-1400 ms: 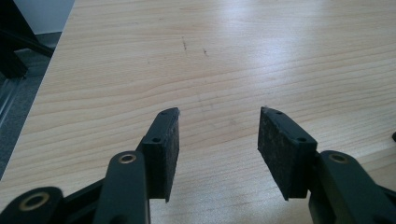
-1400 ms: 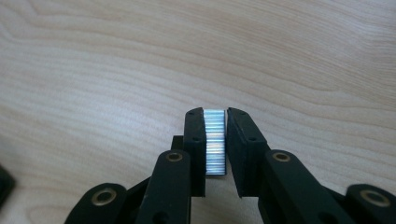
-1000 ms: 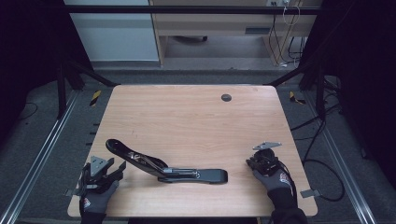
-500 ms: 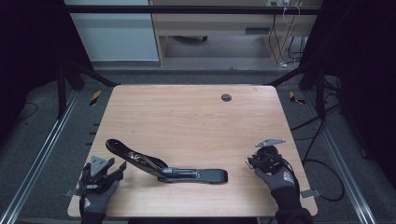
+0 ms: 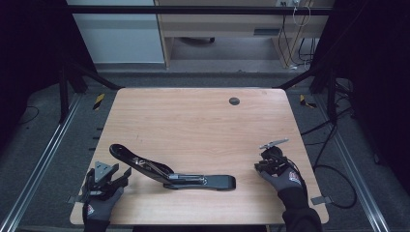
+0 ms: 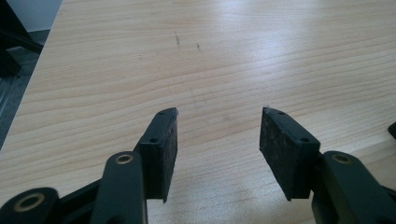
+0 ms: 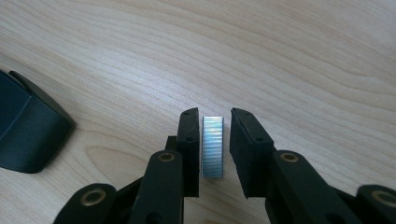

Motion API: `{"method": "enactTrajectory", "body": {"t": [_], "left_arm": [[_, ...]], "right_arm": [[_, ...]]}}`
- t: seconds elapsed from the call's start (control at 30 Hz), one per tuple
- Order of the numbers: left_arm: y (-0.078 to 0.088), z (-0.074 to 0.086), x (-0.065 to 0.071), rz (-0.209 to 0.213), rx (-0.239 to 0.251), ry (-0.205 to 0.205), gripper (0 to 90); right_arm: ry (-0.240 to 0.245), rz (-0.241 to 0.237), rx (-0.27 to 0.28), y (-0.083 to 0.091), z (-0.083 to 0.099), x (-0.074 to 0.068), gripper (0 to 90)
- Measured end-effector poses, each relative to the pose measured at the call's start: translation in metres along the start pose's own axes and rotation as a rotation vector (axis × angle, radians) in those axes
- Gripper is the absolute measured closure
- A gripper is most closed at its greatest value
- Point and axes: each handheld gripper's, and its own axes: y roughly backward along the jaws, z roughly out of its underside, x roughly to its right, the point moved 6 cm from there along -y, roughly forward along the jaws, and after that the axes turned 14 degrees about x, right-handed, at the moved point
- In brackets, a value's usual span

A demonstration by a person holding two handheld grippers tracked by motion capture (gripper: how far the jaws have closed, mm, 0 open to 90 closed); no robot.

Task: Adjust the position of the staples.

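Item: silvery rectangular strip of metal staples (image 7: 213, 147), lying on the light wooden table (image 5: 193, 121) near its right front edge, between the narrowly parted jaws of the right gripper (image 7: 214, 140), which have just been closing slightly; a thin gap shows on each side. Open black long-arm stapler (image 5: 169, 171) lies left of it at centre front. Left gripper (image 6: 217, 144), at the near left corner, stands half open over bare wood.
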Motion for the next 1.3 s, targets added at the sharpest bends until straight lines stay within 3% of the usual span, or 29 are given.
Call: {"method": "enactTrajectory", "body": {"t": [0.13,0.43,0.9,1.17,1.3], "left_arm": [[0.0,0.0,0.0,0.0,0.0,0.001,46.1],[0.0,0.0,0.0,-0.001,-0.002,0.0,46.1],[0.001,0.0,-0.001,0.002,0.004,0.008,46.1],[0.0,0.0,-0.001,0.002,0.001,0.006,46.1],[0.0,0.001,-0.001,0.002,-0.002,0.007,46.0]], "right_arm": [[0.021,-0.007,-0.018,-0.004,0.003,0.0,74.8],[0.021,-0.009,-0.03,-0.006,0.006,0.001,78.2],[0.069,-0.049,0.05,0.021,-0.008,-0.005,78.4],[0.178,-0.122,0.101,0.033,-0.019,-0.024,78.4],[0.203,-0.157,0.126,0.036,-0.028,-0.035,78.4]]}}
